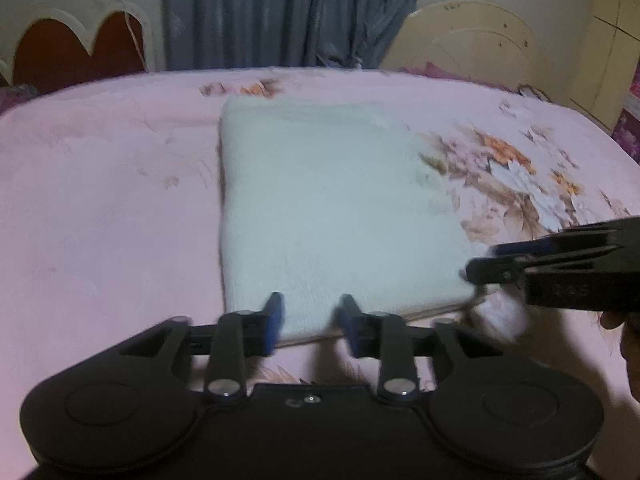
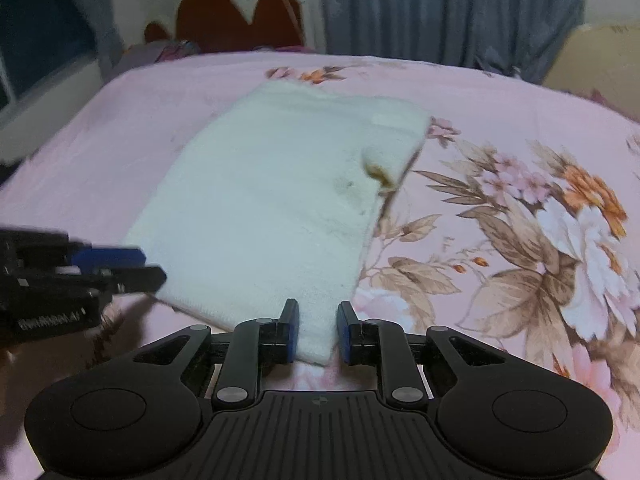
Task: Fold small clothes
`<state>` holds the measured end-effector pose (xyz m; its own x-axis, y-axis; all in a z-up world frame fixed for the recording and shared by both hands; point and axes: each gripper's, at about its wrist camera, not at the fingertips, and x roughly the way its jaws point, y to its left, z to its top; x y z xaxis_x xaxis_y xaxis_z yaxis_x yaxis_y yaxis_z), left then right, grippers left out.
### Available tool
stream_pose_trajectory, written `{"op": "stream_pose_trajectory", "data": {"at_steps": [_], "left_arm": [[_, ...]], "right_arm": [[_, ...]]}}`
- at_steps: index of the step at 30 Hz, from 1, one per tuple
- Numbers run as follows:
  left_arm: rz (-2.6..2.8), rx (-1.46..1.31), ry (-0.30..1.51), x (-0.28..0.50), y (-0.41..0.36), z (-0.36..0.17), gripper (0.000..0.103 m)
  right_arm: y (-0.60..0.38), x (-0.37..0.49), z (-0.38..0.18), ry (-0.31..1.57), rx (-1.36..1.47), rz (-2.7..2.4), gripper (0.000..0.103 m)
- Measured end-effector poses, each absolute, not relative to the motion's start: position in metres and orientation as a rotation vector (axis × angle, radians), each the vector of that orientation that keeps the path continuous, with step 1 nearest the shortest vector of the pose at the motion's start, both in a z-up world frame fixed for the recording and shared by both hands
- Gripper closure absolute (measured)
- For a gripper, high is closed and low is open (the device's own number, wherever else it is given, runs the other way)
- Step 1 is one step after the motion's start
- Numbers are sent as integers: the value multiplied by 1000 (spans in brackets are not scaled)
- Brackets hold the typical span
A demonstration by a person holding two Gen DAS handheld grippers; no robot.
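Left gripper [image 1: 308, 322]: jaws spread, near edge of the white cloth [image 1: 328, 216] lying between the blue pads [image 1: 275, 322]; no pinch visible. Frame blurred by motion.

Right gripper [image 2: 318, 330]: jaws spread, the cloth's [image 2: 280, 200] near right corner sitting between the 2 pads [image 2: 292, 334], not squeezed. Seen from the left wrist view, the right gripper [image 1: 480, 268] comes in from the right at that same corner. Seen from the right wrist view, the left gripper [image 2: 148, 268] sits at the cloth's near left corner.

Cloth: white, fuzzy, folded into a rough rectangle, lying flat on the bed [image 2: 500, 120], about mid-bed, long side running away toward the far edge. Small brownish mark [image 2: 378, 174] on its right edge, where a bit of fabric curls up.

Bed cover: pink, with a floral print [image 2: 560, 216] toward the right side. Beyond the far edge, a grey curtain [image 1: 288, 12] and a scalloped headboard [image 2: 240, 20], dark red with a pale rim.
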<state>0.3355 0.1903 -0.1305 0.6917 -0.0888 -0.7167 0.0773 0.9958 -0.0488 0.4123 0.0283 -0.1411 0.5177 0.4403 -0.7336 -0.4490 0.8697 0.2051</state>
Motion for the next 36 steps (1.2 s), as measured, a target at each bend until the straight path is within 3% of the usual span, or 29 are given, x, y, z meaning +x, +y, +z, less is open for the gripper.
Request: {"op": "stream_pose_trajectory", "data": {"at_steps": [1,2,20,36], "left_arm": [[-54,-18,768,327,189,-125,8],[-4,-10,730,318,186,-121,2],[-17,-53,584,181,137,-30,1],[-25,-76,522,89,95,-11,1]], "right_arm": [[22,406,-136,852,-2,504,38],[15,397,-130,798,5,468,2],[-61,254,-36,689,76,388,0],[-97,141,10,610,17,340,0]]}}
